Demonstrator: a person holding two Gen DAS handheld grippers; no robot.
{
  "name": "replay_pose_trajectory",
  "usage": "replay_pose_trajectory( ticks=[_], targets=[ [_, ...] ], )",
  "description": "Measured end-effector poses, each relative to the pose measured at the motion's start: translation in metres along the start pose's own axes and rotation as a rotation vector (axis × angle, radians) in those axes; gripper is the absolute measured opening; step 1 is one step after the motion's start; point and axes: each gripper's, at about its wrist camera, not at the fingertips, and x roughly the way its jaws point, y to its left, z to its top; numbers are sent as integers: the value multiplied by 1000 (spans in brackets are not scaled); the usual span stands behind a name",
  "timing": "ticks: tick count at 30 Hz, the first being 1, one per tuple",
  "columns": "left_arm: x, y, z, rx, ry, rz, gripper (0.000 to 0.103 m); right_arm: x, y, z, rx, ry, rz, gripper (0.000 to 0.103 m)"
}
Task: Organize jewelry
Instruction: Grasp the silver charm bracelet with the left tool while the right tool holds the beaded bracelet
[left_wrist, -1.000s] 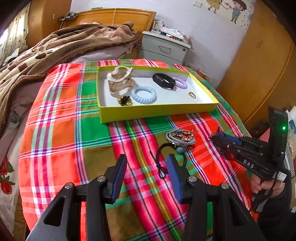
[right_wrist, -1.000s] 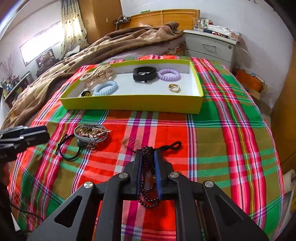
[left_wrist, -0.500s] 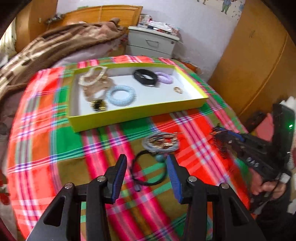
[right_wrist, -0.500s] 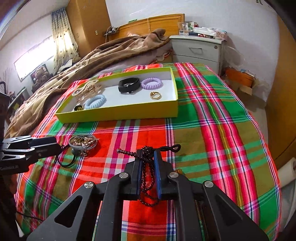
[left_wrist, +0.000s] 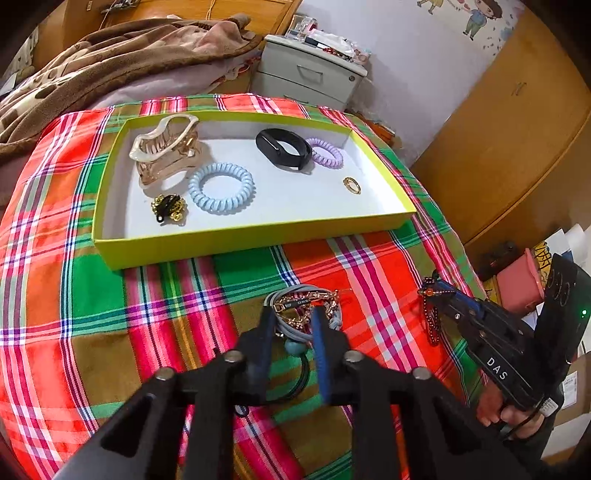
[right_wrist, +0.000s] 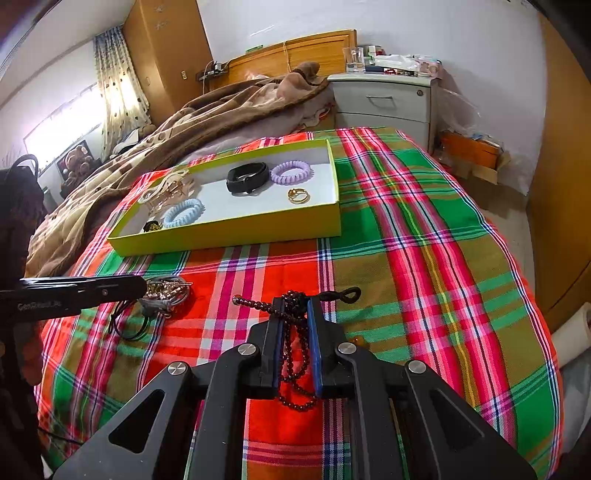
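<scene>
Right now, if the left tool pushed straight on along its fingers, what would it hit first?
The left tool would most likely hit the grey cord and gold chain bundle lying between its fingertips on the plaid cloth; actual contact is unclear.

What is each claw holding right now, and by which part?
The right claw pinches the dark beaded bracelet mid-strand, loops dangling below. The left claw has just been closing around the grey hair ties with gold chain; a firm grip cannot be told.

The left claw (left_wrist: 293, 325) has just closed around the gray chain bracelet (left_wrist: 304, 306).
</scene>
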Motion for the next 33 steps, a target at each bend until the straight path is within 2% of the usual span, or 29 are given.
replay_pose_trajectory(
  ticks=[4, 11, 12, 13, 14, 15, 16, 17, 19, 21, 27, 30, 33],
  targets=[
    [0, -4, 1, 5, -11, 12, 2, -1, -1, 0, 6, -4, 0, 12],
    [-18, -29, 3, 91, -83, -60, 2, -4, -4, -1, 15, -10, 2, 12],
    [-18, -33, 2, 125, -91, -34, 2, -5, -4, -1, 15, -11, 5, 12],
    [-18, -37, -1, 176, -96, 23, 2, -5, -4, -1, 14, -11, 8, 12],
    [-15, -40, -3, 209, -87, 61, 3, -5, -3, -1, 13, -11, 9, 12],
    [-12, -42, -5, 237, -66, 69, 4, -5, -4, -2, 13, -12, 10, 12],
    [-8, -42, -8, 254, -49, 68, 10, -6, -4, -2, 13, -13, 13, 12],
    [-7, -44, -9, 275, -42, 94, 24, -6, -4, -2, 15, -13, 16, 12],
    [-2, -55, -16, 394, -46, 190, 40, -6, -5, -1, 16, -11, 20, 13],
    [1, -60, -18, 454, -48, 209, 40, -5, -5, -1, 15, -10, 21, 12],
    [9, -67, -17, 529, -25, 241, 40, -6, -7, -1, 25, -14, 23, 13],
    [17, -68, -18, 544, 17, 241, 40, -6, -8, -1, 29, -14, 26, 13],
    [16, -71, -21, 573, 23, 228, 38, -7, -10, -1, 33, -15, 28, 13]
  ],
)
